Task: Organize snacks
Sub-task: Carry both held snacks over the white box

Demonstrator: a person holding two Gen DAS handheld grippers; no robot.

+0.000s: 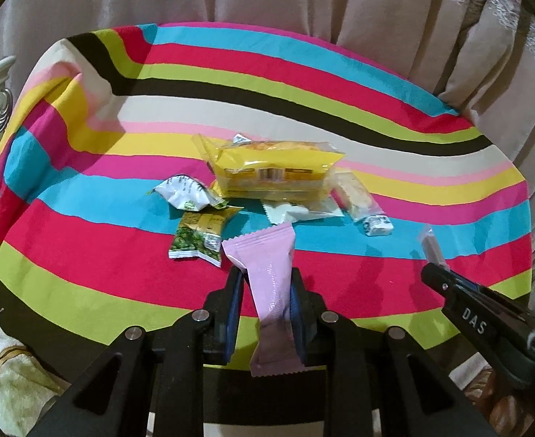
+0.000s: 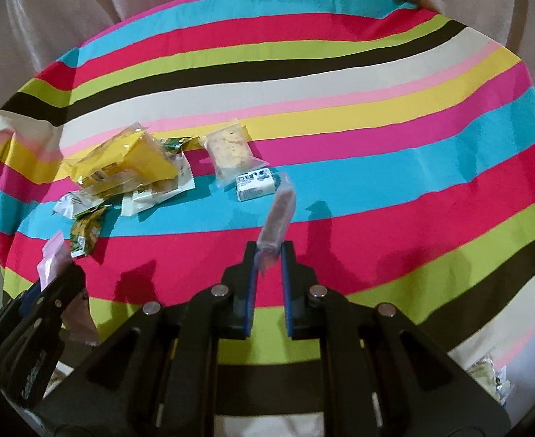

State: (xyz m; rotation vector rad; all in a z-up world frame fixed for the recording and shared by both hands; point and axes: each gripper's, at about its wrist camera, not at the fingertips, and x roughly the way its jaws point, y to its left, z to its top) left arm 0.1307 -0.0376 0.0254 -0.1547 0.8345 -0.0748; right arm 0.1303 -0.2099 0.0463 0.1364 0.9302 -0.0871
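Left gripper (image 1: 267, 284) clamps a pink packet (image 1: 267, 273), its lower end hidden behind the fingers. Right gripper (image 2: 269, 251) pinches a clear bar (image 2: 278, 218); contents indistinct. Both are held above the striped cloth (image 1: 121, 276), short of the yellow bag (image 1: 271, 171) heading the pile.

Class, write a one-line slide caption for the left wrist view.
Left gripper clamps a pink snack packet above a striped cloth strewn with snacks.

Pink packet (image 1: 267, 276) and clear-wrapped bar (image 2: 278, 218) are held up; yellow pack (image 1: 271, 171) tops the pile.
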